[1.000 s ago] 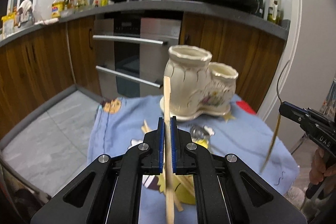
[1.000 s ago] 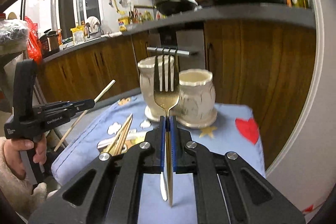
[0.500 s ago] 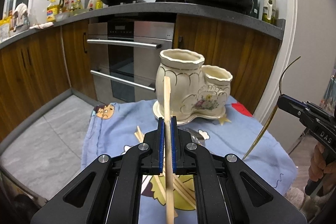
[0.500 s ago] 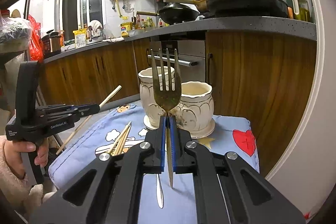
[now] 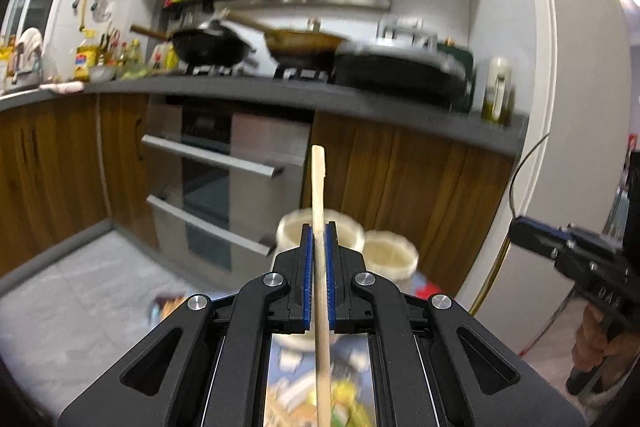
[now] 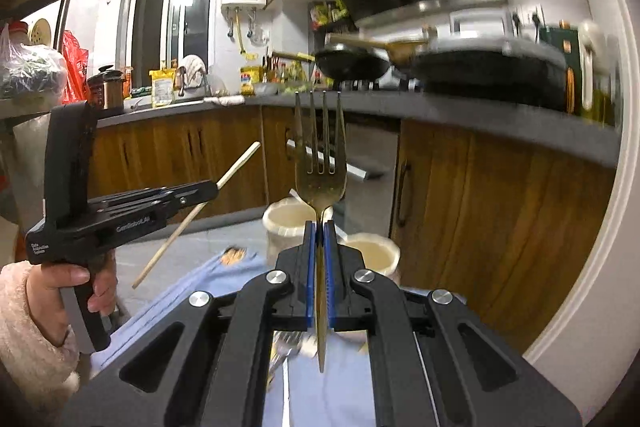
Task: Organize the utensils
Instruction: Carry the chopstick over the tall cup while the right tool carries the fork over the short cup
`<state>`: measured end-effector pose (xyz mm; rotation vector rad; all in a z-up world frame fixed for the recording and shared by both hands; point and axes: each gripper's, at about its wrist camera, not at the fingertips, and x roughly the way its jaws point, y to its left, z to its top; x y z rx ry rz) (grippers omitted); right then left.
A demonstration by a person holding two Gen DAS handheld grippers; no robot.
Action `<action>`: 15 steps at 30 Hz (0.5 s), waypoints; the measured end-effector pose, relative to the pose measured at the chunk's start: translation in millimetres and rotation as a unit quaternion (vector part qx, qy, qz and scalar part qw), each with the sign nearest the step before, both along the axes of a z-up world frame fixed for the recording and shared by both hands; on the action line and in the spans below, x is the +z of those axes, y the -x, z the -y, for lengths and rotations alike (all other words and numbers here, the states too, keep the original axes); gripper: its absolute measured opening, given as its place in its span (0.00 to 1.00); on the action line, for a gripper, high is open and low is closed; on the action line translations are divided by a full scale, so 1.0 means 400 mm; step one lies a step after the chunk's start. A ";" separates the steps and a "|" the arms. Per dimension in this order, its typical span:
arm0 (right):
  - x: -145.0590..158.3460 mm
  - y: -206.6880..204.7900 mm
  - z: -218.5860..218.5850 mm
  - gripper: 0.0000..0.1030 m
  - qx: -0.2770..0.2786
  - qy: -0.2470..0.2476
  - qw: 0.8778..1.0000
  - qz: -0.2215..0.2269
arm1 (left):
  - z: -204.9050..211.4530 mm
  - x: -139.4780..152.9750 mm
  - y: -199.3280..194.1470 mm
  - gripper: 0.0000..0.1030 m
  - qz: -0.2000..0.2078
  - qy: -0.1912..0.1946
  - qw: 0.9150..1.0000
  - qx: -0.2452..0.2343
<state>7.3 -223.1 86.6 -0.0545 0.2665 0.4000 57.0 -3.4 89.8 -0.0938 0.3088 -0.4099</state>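
Note:
My left gripper (image 5: 319, 231) is shut on a wooden chopstick (image 5: 318, 187) that stands upright between its blue pads. The right wrist view shows that same left gripper (image 6: 212, 189) at the left, the chopstick (image 6: 236, 167) slanting through it. My right gripper (image 6: 319, 229) is shut on a gold fork (image 6: 320, 163), tines up. In the left wrist view the right gripper (image 5: 520, 229) sits at the right edge with the thin fork (image 5: 516, 171) seen edge-on. The cream two-pot ceramic holder (image 5: 390, 259) (image 6: 374, 253) stands below and just beyond both grippers, partly hidden by the jaws.
A blue printed cloth (image 6: 208, 279) covers the small table; another fork (image 6: 286, 341) and other utensils lie on it under the right gripper. Wooden cabinets (image 5: 432, 195) and an oven (image 5: 216, 179) stand behind. A person's hand in a fluffy sleeve (image 6: 28, 323) holds the left gripper.
Both grippers have risen with their utensils still clamped. The holder and cloth have dropped low in both views, and the counter with pans now fills the middle.

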 end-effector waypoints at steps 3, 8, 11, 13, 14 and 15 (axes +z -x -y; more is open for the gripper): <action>0.035 -0.040 -0.003 0.04 -0.004 0.001 1.000 0.011 | 0.012 0.039 -0.053 0.06 0.032 0.038 0.998 -0.032; 0.084 -0.122 0.001 0.04 -0.015 -0.016 1.000 0.015 | 0.045 0.073 -0.152 0.06 0.045 0.063 0.996 -0.050; 0.096 -0.169 0.001 0.04 -0.024 -0.020 0.999 0.016 | 0.067 0.068 -0.203 0.06 0.047 0.056 0.996 -0.041; 0.099 -0.192 -0.003 0.04 -0.028 -0.022 0.999 0.018 | 0.078 0.059 -0.236 0.06 0.050 0.052 0.997 -0.031; 0.098 -0.197 -0.004 0.04 -0.030 -0.021 0.999 0.019 | 0.079 0.052 -0.253 0.06 0.048 0.054 0.997 -0.029; 0.094 -0.208 -0.007 0.04 -0.032 -0.020 0.999 0.020 | 0.083 0.044 -0.270 0.06 0.044 0.054 0.997 -0.025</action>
